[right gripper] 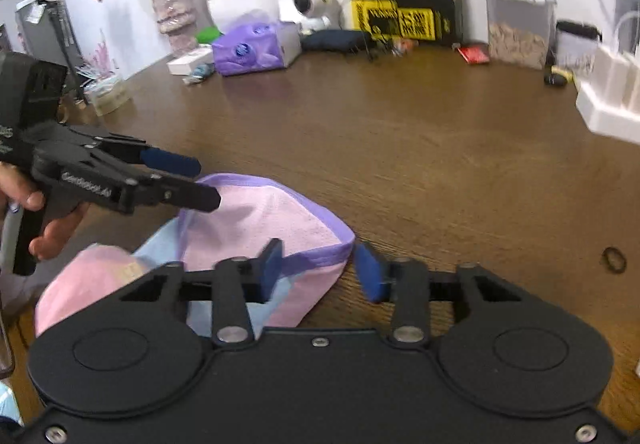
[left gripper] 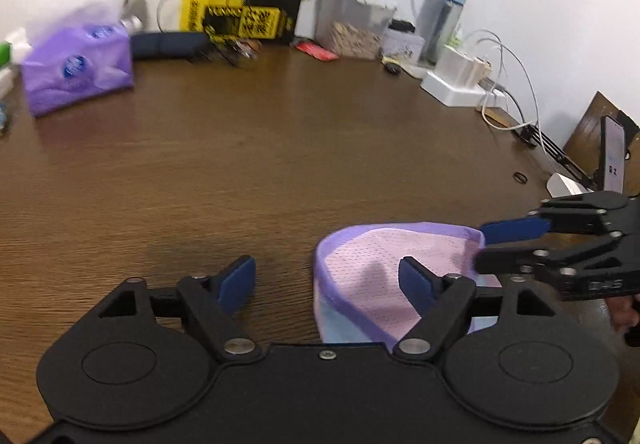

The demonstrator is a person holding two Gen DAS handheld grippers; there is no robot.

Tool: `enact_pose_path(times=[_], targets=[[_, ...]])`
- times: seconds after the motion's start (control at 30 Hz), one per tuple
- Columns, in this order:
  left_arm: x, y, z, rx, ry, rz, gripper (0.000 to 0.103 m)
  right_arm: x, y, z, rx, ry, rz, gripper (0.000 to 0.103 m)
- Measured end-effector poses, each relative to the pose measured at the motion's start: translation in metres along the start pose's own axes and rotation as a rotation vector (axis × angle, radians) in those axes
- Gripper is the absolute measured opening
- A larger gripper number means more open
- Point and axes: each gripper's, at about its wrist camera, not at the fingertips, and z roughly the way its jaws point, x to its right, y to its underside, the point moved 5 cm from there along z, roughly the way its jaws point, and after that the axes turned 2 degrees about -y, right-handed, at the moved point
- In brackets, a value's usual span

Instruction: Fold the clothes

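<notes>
A small pink mesh garment (left gripper: 376,276) with a purple hem and a light blue part lies on the brown table (left gripper: 280,148), near its front edge. My left gripper (left gripper: 328,280) is open over the garment's left edge; its right pad (left gripper: 416,282) sits above the pink cloth and its left pad is over bare wood. My right gripper (right gripper: 320,268) is open, and the garment's (right gripper: 280,220) purple corner lies between its pads without being pressed. Each wrist view shows the other gripper from the side: the right gripper (left gripper: 490,244) at the cloth's right edge, the left gripper (right gripper: 206,180) at its top left.
Along the back wall stand a purple tissue pack (left gripper: 76,72), a yellow and black box (left gripper: 240,12), a clear container (left gripper: 352,24), a water bottle (left gripper: 444,12) and a white power strip (left gripper: 460,80). A phone on a stand (left gripper: 614,156) and a small ring (left gripper: 519,177) lie at the right.
</notes>
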Motion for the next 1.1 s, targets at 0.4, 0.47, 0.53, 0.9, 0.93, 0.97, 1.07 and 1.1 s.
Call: enact_pose_path(times=[0.4,0.47,0.53,0.9,0.93,0.97,1.07,1.1], targets=[[0.046,0.048,-0.119,0.253,0.22,0.225,0.003,-0.042,0.021,-0.08,0.241,-0.27,-0.377,0.007],[0.056,0.07,-0.134,0.256,0.208,0.243,0.003,-0.056,0.038,-0.096,0.231,-0.364,-0.447,0.007],[0.062,0.102,-0.136,0.213,0.194,0.256,0.003,-0.067,0.054,-0.097,0.174,-0.395,-0.511,0.007],[0.05,0.143,-0.127,0.172,0.127,0.21,0.003,-0.082,0.054,-0.11,0.15,-0.412,-0.561,0.027],[0.05,0.144,-0.126,0.176,0.129,0.211,0.003,-0.084,0.047,-0.107,0.17,-0.403,-0.541,0.027],[0.05,0.145,-0.126,0.18,0.128,0.216,0.003,-0.085,0.04,-0.099,0.192,-0.376,-0.525,0.027],[0.053,0.144,-0.126,0.189,0.125,0.231,0.003,-0.093,0.028,-0.066,0.182,-0.332,-0.526,0.027],[0.054,0.145,-0.126,0.191,0.124,0.236,0.003,-0.094,0.026,-0.055,0.168,-0.337,-0.519,0.027]])
